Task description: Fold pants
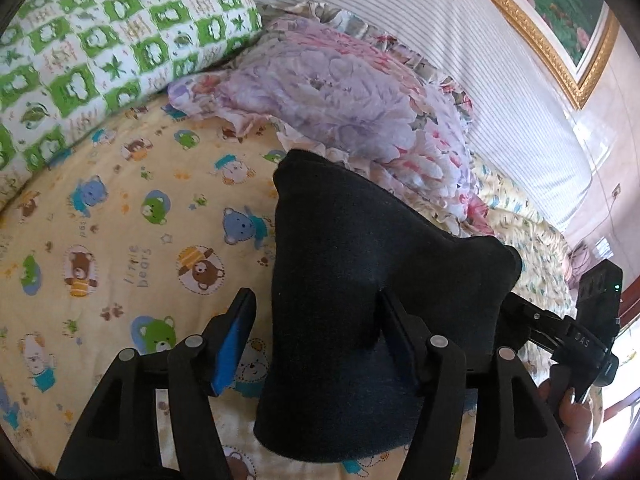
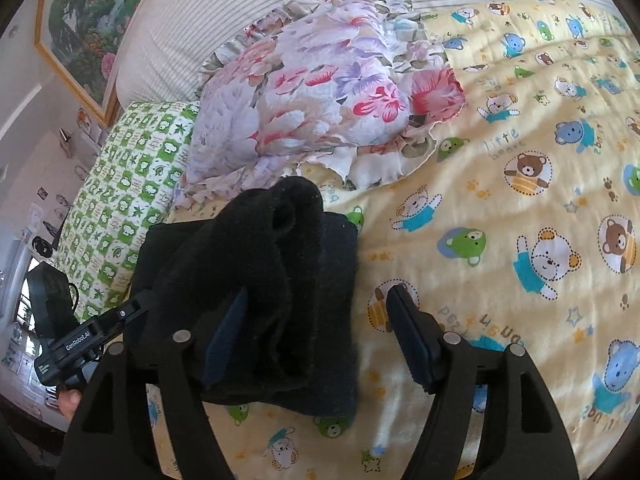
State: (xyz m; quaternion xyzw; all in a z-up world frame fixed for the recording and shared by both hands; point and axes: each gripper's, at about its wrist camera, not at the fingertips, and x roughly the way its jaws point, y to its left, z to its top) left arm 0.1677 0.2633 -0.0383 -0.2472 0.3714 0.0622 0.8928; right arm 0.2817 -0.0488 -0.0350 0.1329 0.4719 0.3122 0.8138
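Note:
The black pants (image 1: 352,292) lie folded into a thick bundle on the yellow bear-print bedsheet (image 1: 120,220). My left gripper (image 1: 316,332) is open, its jaws wide apart, with the bundle lying between the fingers and over the right one. In the right wrist view the pants (image 2: 272,280) are a bunched dark pile draped over my left finger. My right gripper (image 2: 320,332) is open, and its right finger (image 2: 412,340) stands free over the sheet (image 2: 500,200). The other gripper shows at the edge of each view.
A floral ruffled pillow (image 1: 340,100) lies just beyond the pants, also in the right wrist view (image 2: 320,92). A green checked pillow (image 1: 100,48) lies beside it. A striped headboard (image 1: 460,40) and a framed picture (image 1: 560,8) are behind.

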